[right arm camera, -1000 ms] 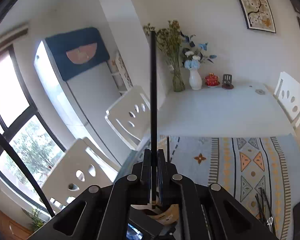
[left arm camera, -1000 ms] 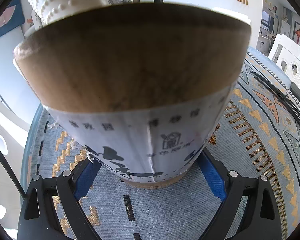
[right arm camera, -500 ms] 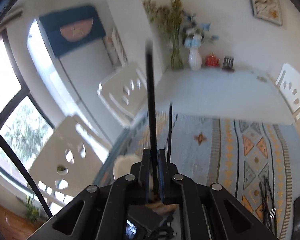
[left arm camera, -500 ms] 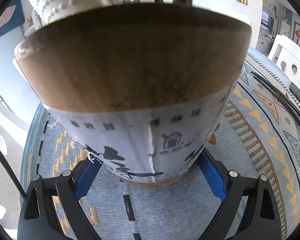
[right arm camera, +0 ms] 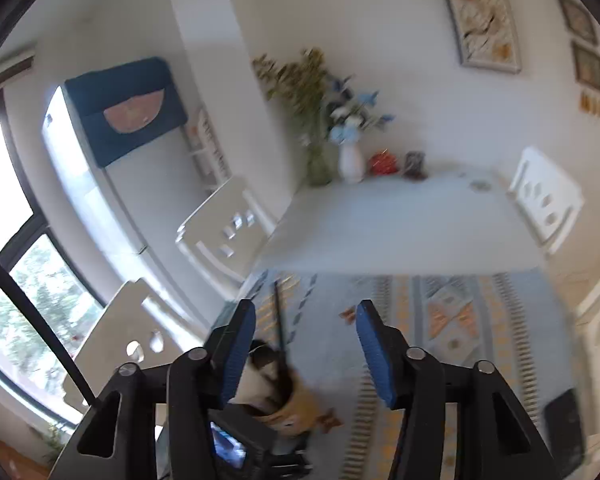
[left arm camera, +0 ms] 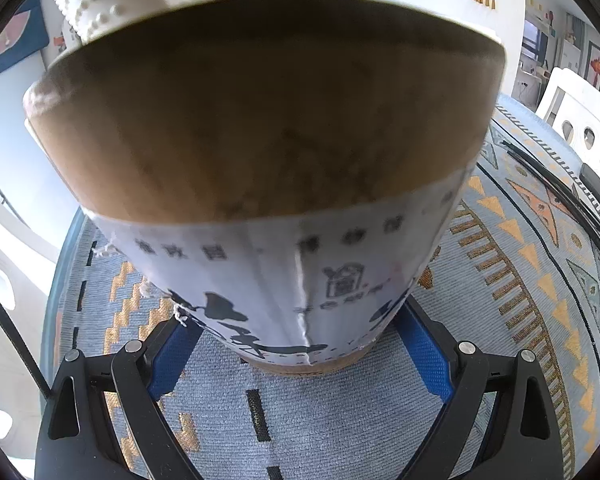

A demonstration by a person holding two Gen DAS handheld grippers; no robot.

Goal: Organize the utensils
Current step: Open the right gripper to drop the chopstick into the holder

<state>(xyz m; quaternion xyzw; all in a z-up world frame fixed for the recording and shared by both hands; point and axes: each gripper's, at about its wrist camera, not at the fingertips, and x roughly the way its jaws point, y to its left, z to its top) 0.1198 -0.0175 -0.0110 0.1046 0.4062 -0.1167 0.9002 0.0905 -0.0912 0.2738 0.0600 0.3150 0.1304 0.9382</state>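
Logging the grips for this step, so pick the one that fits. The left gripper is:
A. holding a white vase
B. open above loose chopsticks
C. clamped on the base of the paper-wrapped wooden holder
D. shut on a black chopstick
C: the left gripper's blue pads press both sides of the wooden holder's paper-wrapped base as it stands on the patterned tablecloth.

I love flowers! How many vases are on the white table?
2. A clear vase of greenish stems at the table's far end; a white vase of blue flowers just right of it. Blur may hide others.
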